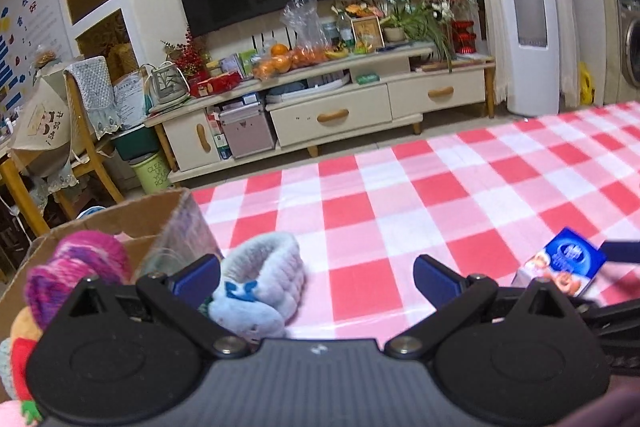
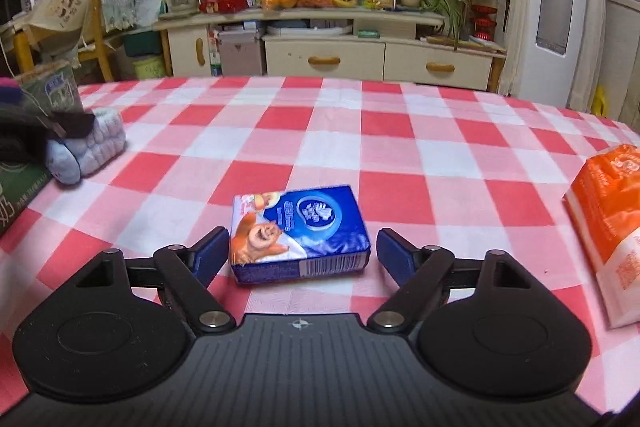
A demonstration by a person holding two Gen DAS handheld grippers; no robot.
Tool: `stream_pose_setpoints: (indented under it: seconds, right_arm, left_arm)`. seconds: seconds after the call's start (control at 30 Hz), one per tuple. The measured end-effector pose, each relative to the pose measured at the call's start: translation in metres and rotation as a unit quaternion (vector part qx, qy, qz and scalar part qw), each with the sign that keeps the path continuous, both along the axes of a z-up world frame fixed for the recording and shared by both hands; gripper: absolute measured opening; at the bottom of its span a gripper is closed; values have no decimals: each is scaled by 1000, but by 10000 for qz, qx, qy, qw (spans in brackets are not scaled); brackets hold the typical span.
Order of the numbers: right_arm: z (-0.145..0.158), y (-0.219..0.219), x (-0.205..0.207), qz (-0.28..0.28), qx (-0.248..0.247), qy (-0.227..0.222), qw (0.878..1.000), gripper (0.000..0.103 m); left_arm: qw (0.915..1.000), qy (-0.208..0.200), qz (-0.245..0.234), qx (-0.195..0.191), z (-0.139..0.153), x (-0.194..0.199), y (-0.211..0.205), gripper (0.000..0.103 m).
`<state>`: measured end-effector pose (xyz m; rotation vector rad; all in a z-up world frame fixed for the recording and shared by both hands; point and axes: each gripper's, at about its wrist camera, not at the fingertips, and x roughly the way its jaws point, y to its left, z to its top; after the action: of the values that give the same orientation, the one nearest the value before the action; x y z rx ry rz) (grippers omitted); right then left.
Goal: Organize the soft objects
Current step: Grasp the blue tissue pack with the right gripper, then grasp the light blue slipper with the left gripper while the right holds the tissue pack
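A fluffy pale blue headband (image 1: 264, 279) lies on the checked tablecloth beside a cardboard box (image 1: 132, 215) that holds a pink knitted ball (image 1: 80, 267) and other plush items. My left gripper (image 1: 316, 267) is open, its left fingertip just above the headband's near end and nothing between the pads. In the right wrist view a blue tissue pack (image 2: 300, 227) lies flat between the wide-open jaws of my right gripper (image 2: 303, 239), with a small gap at each pad. The same pack (image 1: 568, 263) shows at the right edge of the left wrist view.
An orange-and-white soft pack (image 2: 612, 211) lies at the table's right edge. The red-and-white checked cloth (image 2: 400, 131) stretches bare toward the far edge. Beyond the table stand a TV cabinet (image 2: 328, 55) loaded with fruit and flowers, and a chair (image 1: 84, 115) at the left.
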<state>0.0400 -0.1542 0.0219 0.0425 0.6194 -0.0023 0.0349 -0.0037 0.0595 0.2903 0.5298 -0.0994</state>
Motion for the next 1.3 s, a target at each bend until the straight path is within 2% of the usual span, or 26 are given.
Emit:
stream_pose_setpoints:
  seconds: [0.27, 0.37, 0.57, 0.7, 0.8, 0.9, 1.1, 1.3]
  right_arm:
    - [1, -14, 4, 10, 383, 81, 9992, 103]
    - [3, -15, 4, 38, 486, 89, 9988, 103]
    - [1, -26, 8, -34, 702, 173, 9974, 103]
    - [3, -38, 7, -158, 945, 189, 9952, 103]
    - [4, -45, 7, -236, 1075, 147, 9938, 103]
    - [4, -47, 5, -269, 1113, 142, 9933, 103]
    - [5, -49, 4, -325, 1105, 125, 9933, 103]
    - [7, -55, 4, -415, 1121, 86, 9928, 103]
  left_arm:
    - [9994, 116, 194, 251, -18, 24, 2, 102]
    - [9993, 98, 22, 364, -21, 28, -3, 102]
    - [9997, 150, 2, 196, -21, 41, 0, 102]
    - [9992, 386, -5, 63, -26, 52, 2, 102]
    - [9985, 541, -80, 104, -31, 56, 0, 102]
    - [9964, 804, -170, -196, -35, 58, 1, 102]
    - [9904, 1054, -490, -743, -35, 51, -7, 102]
    - [9781, 1527, -967, -1035, -43, 34, -26, 102]
